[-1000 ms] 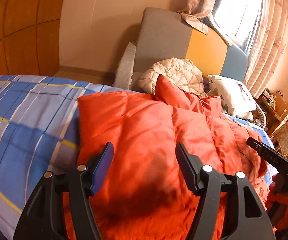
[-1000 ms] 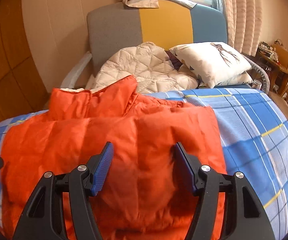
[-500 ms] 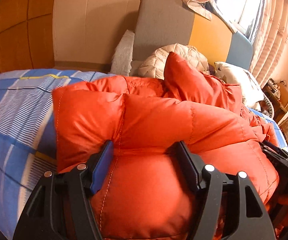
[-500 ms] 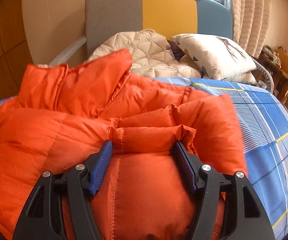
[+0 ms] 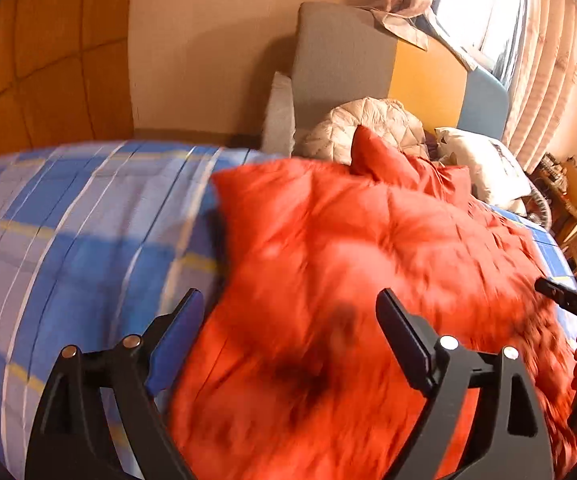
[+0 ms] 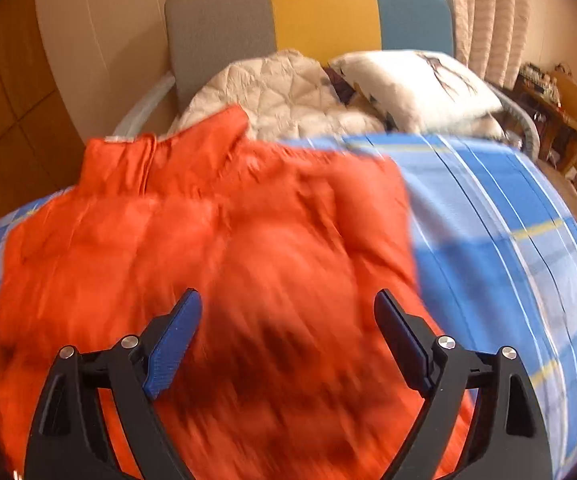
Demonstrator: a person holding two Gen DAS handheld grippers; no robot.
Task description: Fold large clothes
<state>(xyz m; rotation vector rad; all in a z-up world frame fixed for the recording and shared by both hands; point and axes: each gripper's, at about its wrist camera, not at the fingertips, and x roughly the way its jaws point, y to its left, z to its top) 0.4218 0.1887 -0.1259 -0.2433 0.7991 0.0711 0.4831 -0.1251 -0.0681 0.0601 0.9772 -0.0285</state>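
Puffy orange quilted jacket [image 6: 216, 248] lying folded mid-bed on blue checked cover [image 6: 500, 232], collar toward headboard. Left gripper [image 5: 290, 330] and right gripper [image 6: 288, 326] opening, holding nothing. Probably further folding left.

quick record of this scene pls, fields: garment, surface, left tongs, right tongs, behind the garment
garment: orange puffer jacket, lying spread on the bed
surface: blue plaid bedspread
left tongs: jaws opening, nothing pinched, jacket below
right tongs: jaws opening, nothing pinched, jacket below
behind the garment: beige quilted jacket, white pillow, grey, yellow and blue headboard
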